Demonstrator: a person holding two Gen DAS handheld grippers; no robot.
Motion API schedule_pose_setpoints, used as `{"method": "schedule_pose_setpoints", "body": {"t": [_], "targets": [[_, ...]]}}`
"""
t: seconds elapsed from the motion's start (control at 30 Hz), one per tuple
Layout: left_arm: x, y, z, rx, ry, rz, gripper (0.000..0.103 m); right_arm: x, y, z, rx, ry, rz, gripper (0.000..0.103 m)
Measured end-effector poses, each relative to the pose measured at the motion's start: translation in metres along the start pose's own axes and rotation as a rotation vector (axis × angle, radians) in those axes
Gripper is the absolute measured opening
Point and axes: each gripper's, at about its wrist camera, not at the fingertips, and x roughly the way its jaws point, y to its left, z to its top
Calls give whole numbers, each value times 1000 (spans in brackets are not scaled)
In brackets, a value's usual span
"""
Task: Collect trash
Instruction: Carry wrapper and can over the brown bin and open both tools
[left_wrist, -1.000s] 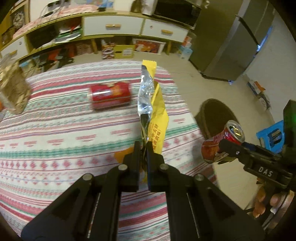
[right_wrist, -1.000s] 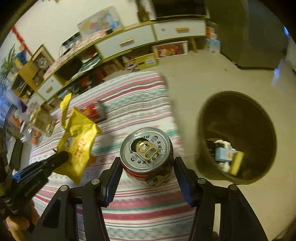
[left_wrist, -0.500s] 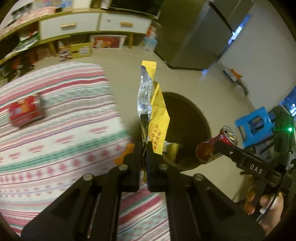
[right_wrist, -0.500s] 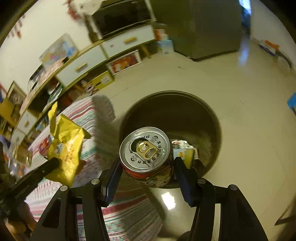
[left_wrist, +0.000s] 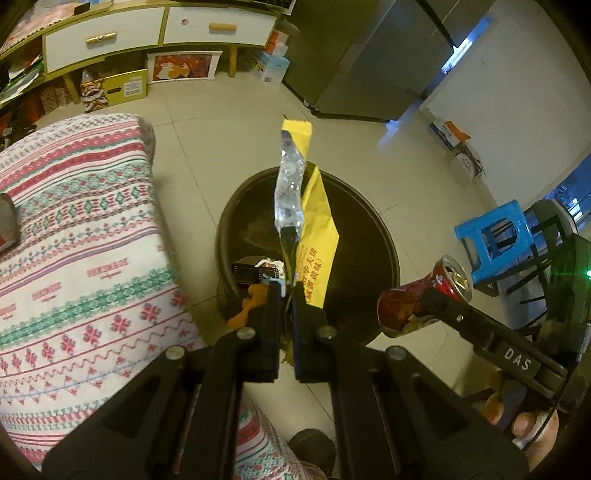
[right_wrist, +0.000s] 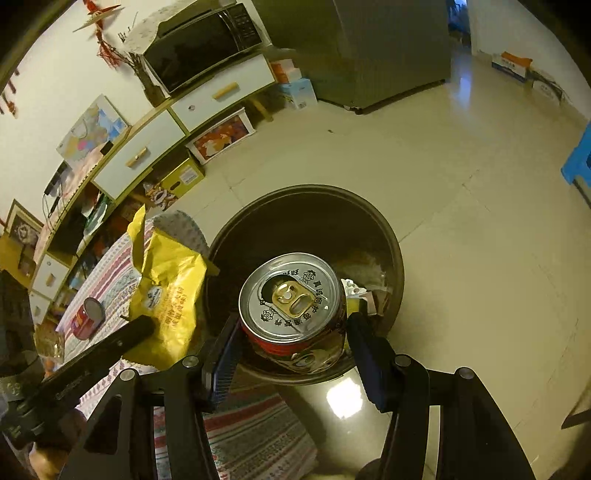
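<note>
Pinching the lower edge of a crinkled yellow snack wrapper (left_wrist: 317, 236), the left gripper (left_wrist: 287, 295) has its black fingers pressed almost together on the thin film. The wrapper stands upright above them, matte yellow with printed characters outside and mirror-bright silver foil inside, its top strip folded over. It hangs over the open mouth of a round, dark trash bin (left_wrist: 388, 243) standing on the floor. Inside the bin lie scraps of paper and packaging, partly hidden by the wrapper.

The right gripper (right_wrist: 295, 332) is clamped on a red drink can (right_wrist: 291, 291), one flat pad against each side. The can is a smooth metal cylinder with a silver lid, a gold pull tab and an open mouth; its lower wall looks dented. It is held over the near part of the bin, above the rim. From the left wrist view the same can (left_wrist: 424, 299) lies tilted, lid toward the right.

Beside the bin stands the worktop (left_wrist: 74, 258), covered in a woven cloth with red, green and white patterned bands. A second red can (right_wrist: 86, 317) lies on its side there, well apart from the bin. The floor is pale glossy tile with bright reflections. Along the wall runs a low cabinet (right_wrist: 177, 125) with white drawers and wooden handles, a microwave (right_wrist: 203, 44) on top, and cartons beneath. A blue plastic stool (left_wrist: 495, 236) stands to the right.
</note>
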Motion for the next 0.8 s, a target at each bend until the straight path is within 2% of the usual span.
{"method": "schedule_pose_setpoints", "body": {"t": [0.13, 0.3, 0.33, 0.4, 0.43, 0.47, 0.5, 0.63, 0.8], "targets": [[8, -9, 3, -9, 9, -19, 6, -1, -4, -1, 11, -3, -10, 58], [19, -20, 7, 28, 4, -43, 8, 3, -6, 0, 23, -5, -17, 58], [23, -19, 9, 26, 15, -40, 11, 4, -7, -1, 26, -4, -18, 58], [24, -14, 10, 3, 20, -36, 37, 5, -7, -3, 28, -5, -23, 58], [21, -11, 9, -7, 4, -32, 41, 7, -6, -3, 28, -5, -26, 58], [19, -8, 9, -9, -6, -26, 49, 7, -6, -3, 26, -5, -28, 58], [14, -5, 8, -10, -16, -14, 53, 8, -6, -3, 24, -5, -31, 58], [3, 9, 3, 5, -20, 30, 58, 12, -5, -2, 16, -11, -50, 58], [-21, 29, -7, -1, -46, 67, 76, 22, -4, -2, 15, -12, -70, 58]]}}
